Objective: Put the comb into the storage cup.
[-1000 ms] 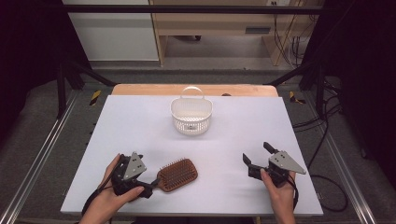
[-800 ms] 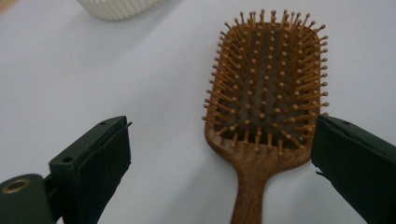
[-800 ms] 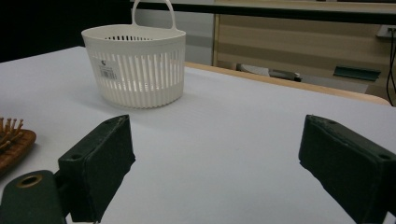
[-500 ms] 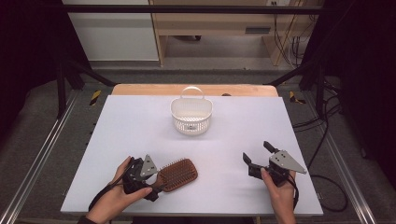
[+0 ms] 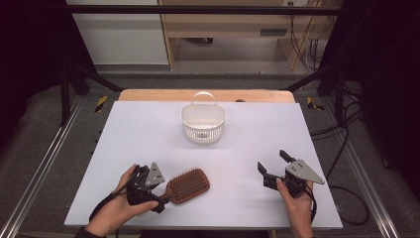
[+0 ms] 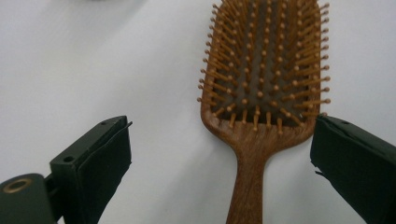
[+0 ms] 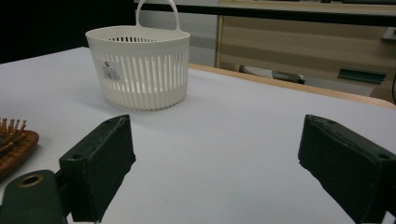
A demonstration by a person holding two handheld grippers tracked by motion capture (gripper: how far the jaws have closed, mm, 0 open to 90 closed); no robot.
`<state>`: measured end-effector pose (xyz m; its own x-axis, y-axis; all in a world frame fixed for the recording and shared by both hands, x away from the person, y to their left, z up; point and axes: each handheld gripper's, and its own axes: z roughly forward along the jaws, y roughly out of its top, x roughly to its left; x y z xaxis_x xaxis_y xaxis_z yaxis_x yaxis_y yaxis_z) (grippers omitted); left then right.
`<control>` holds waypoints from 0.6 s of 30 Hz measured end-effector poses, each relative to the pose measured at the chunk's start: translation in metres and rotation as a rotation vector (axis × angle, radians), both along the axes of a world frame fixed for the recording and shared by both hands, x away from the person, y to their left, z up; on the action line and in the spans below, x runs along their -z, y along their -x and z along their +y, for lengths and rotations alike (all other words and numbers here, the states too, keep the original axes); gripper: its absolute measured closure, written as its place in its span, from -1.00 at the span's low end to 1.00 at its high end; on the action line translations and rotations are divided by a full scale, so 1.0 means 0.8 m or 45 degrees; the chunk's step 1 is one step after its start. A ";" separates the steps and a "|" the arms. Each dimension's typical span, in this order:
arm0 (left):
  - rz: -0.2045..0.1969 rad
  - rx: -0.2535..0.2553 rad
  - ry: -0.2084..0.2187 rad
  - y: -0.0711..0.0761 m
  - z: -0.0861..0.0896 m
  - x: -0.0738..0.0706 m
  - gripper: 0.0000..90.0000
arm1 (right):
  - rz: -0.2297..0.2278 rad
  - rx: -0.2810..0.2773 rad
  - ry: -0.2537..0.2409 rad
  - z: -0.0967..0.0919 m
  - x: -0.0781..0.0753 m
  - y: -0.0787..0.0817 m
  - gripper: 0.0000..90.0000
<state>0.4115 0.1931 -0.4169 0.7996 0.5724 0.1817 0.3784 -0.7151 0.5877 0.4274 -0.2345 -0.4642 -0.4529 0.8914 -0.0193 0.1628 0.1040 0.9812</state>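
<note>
Left gripper view shows the left gripper wide open around the hairbrush handle, holding nothing.

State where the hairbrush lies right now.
In the high view the hairbrush lies near the table's front left, beside the left gripper, before the basket.

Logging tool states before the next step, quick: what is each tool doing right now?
Left tool: open, jaws either side of the hairbrush handle, not gripping it.
Right tool: open, holding nothing, facing the white basket.
</note>
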 end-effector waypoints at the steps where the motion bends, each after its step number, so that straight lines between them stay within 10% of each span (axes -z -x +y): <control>1: 0.007 0.004 0.005 0.000 0.000 -0.002 -0.89 | -0.003 0.004 -0.001 -0.001 0.000 0.000 -0.76; 18: 0.065 0.072 -0.061 0.000 -0.010 -0.004 -0.88 | 0.005 0.022 -0.037 -0.006 0.000 0.000 -0.76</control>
<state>0.4116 0.1855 -0.4134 0.8393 0.5179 0.1655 0.3656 -0.7629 0.5333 0.4274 -0.2396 -0.4643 -0.4375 0.8992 0.0083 0.1683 0.0728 0.9831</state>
